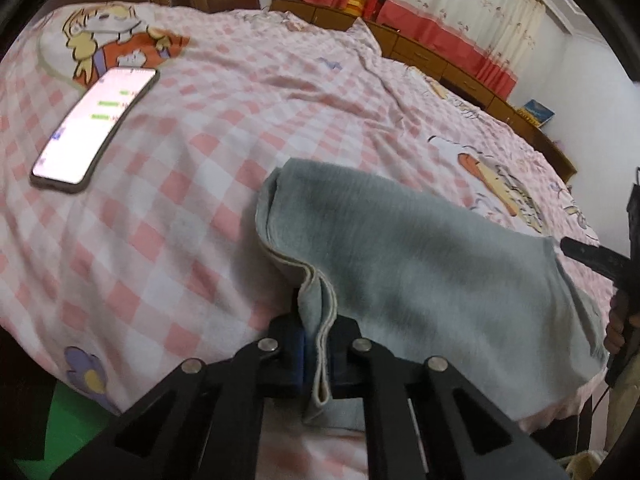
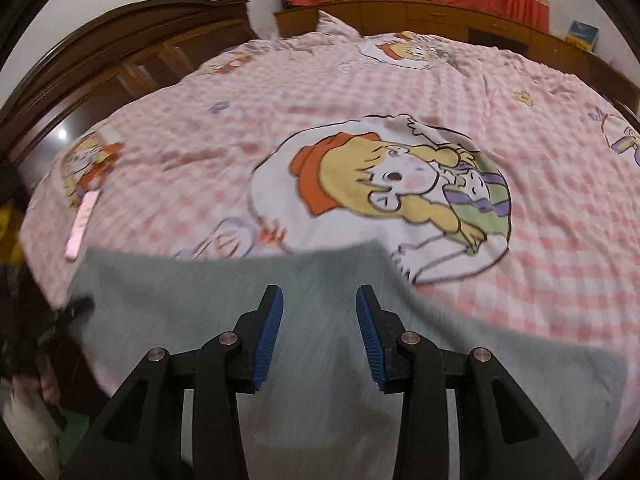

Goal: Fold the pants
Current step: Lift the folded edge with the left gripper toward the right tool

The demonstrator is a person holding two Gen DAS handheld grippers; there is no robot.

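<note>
The grey pants (image 1: pixel 432 256) lie folded on the pink checked bed (image 1: pixel 192 208), near its front edge. The left gripper (image 1: pixel 318 344) has its jaws clamped on a doubled edge of the fabric. The right gripper (image 2: pixel 320 336) hovers over the pants with its jaws spread wide, holding nothing. A lit phone (image 1: pixel 94 124) rests on the bed, well apart.

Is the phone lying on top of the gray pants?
No, the phone lies on the checked bedsheet, well apart from the gray pants.
</note>
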